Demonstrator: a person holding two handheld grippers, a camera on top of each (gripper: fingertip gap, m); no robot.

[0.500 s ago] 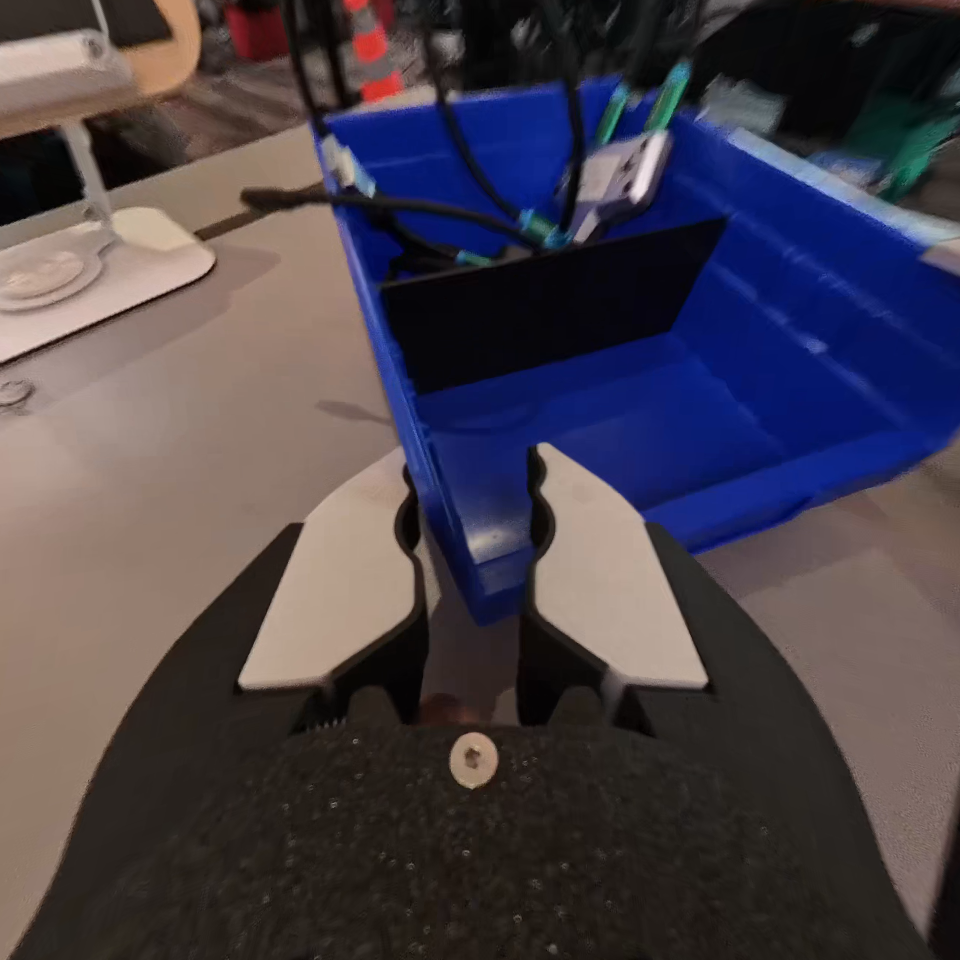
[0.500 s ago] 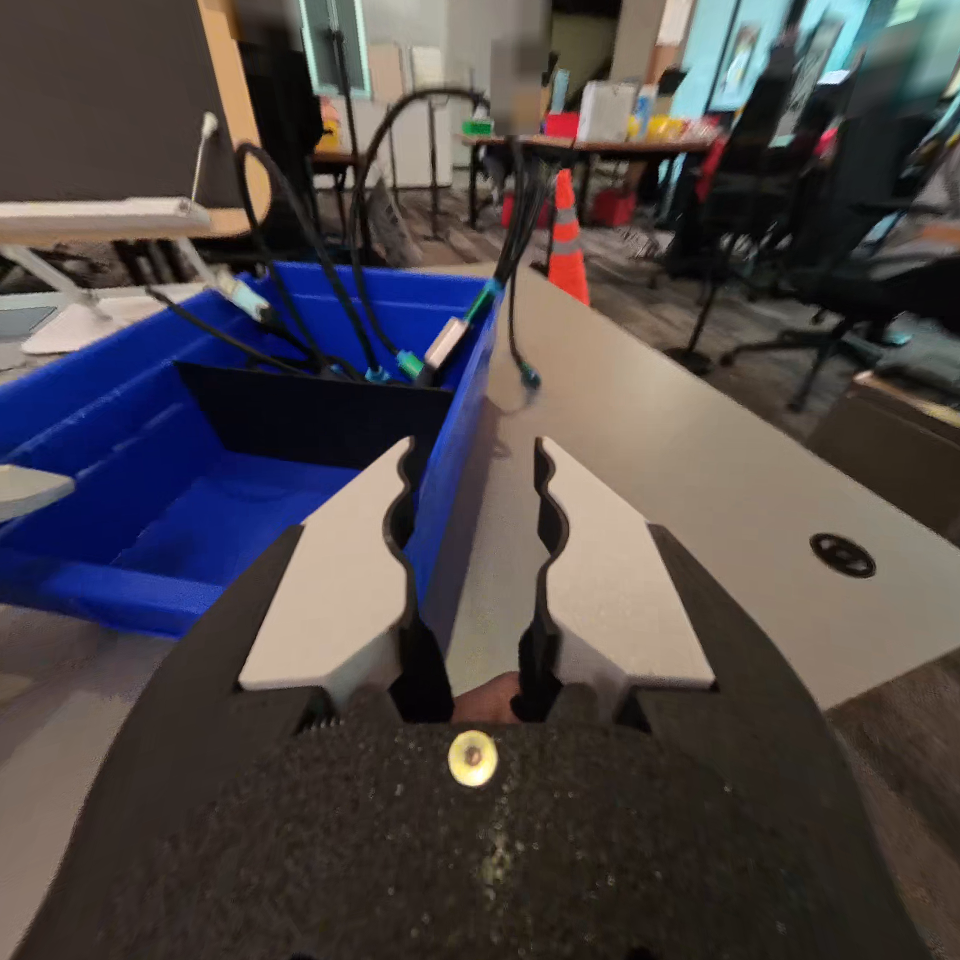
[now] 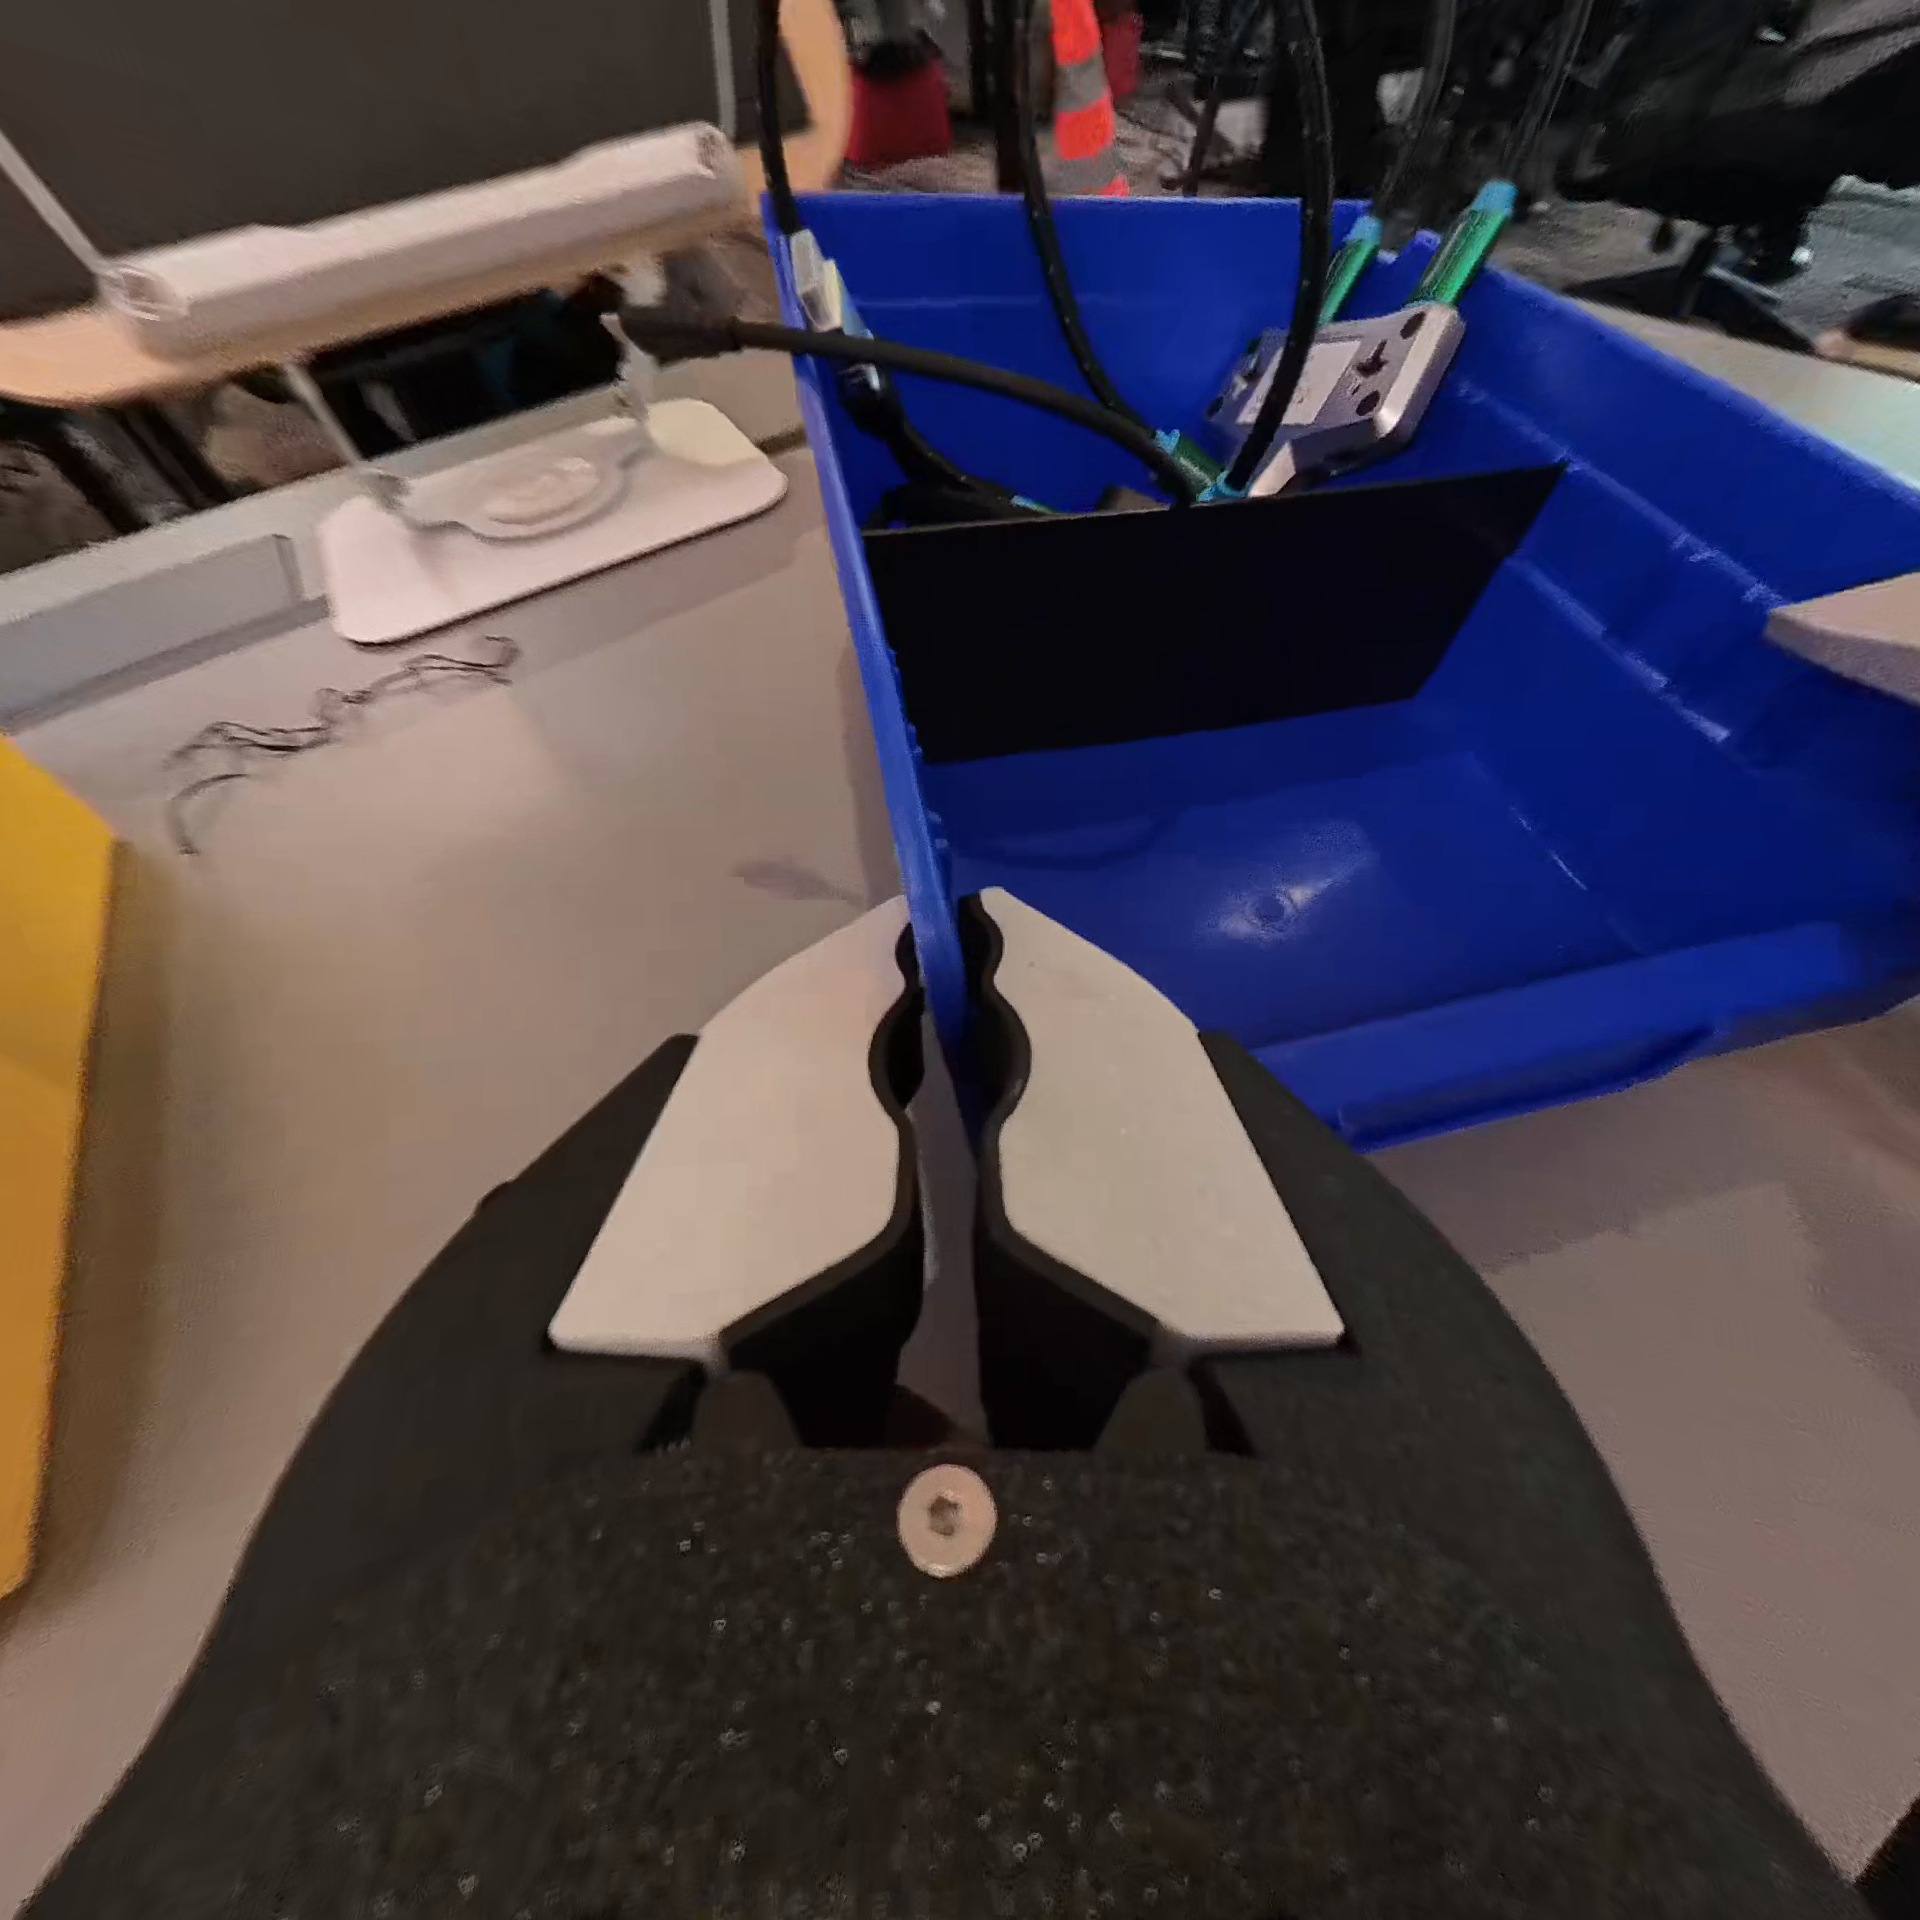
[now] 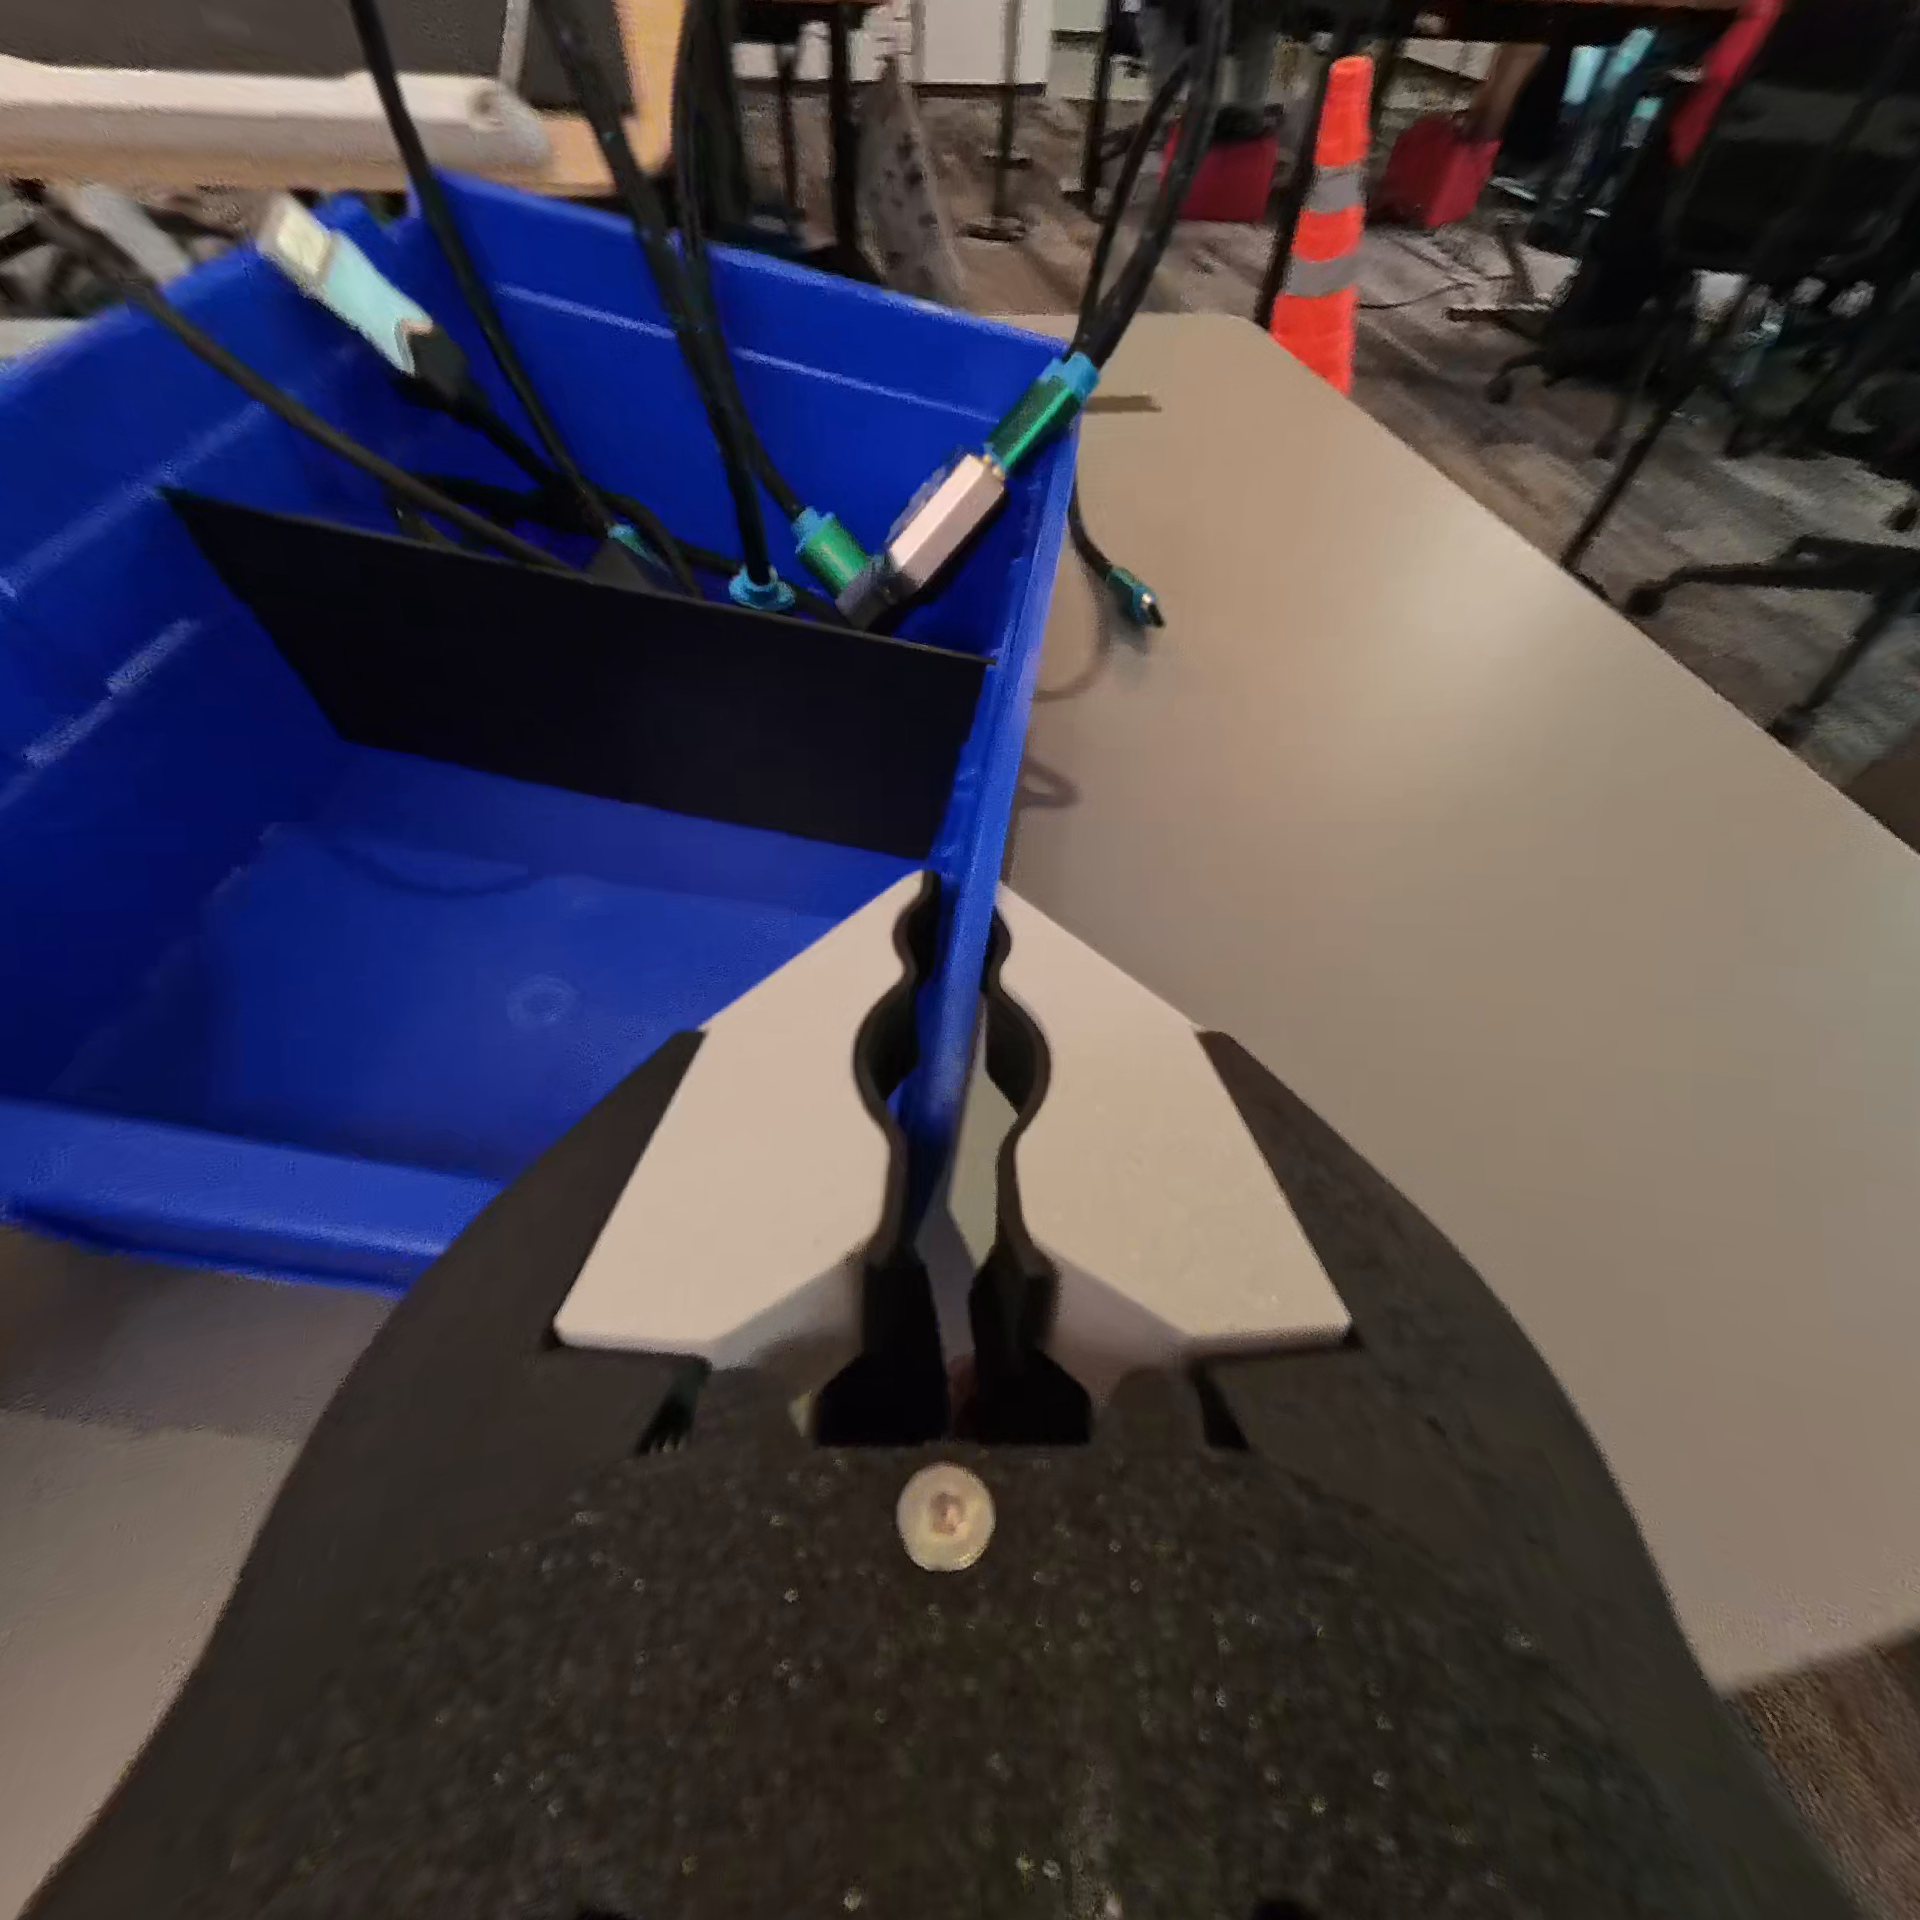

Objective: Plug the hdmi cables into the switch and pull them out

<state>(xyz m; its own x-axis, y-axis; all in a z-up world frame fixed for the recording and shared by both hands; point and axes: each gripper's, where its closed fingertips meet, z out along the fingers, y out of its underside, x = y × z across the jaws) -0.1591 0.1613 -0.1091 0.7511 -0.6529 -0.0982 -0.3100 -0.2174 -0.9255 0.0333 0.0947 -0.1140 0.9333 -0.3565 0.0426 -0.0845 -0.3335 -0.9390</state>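
Observation:
A silver HDMI switch [image 3: 1340, 379] leans in the back compartment of a blue bin [image 3: 1662, 831], behind a black divider [image 3: 1174, 613]. Black cables with green plugs [image 3: 1460, 249] run into it. My left gripper [image 3: 940, 914] is shut on the bin's left wall near the front corner. In the right wrist view the switch [image 4: 940, 535] and a green plug [image 4: 1034, 416] rest against the bin's [image 4: 125, 644] right wall. My right gripper [image 4: 961, 904] is shut on that right wall. One loose cable end [image 4: 1132, 603] lies on the table outside the bin.
A white stand [image 3: 540, 509] and a thin loose wire [image 3: 332, 717] lie on the grey table left of the bin. A yellow object [image 3: 42, 1143] is at the far left. An orange cone [image 4: 1325, 239] and office chairs stand beyond the table's right edge. The tips of one gripper are about 20 cm away from the tips of the other. Between my left fingertips and the yellow object [image 3: 42, 1143] there is roughly 25 cm.
Both grippers have closed from open onto the bin's side walls, left on the left wall, right on the right wall. Both views now sit higher and tilted down.

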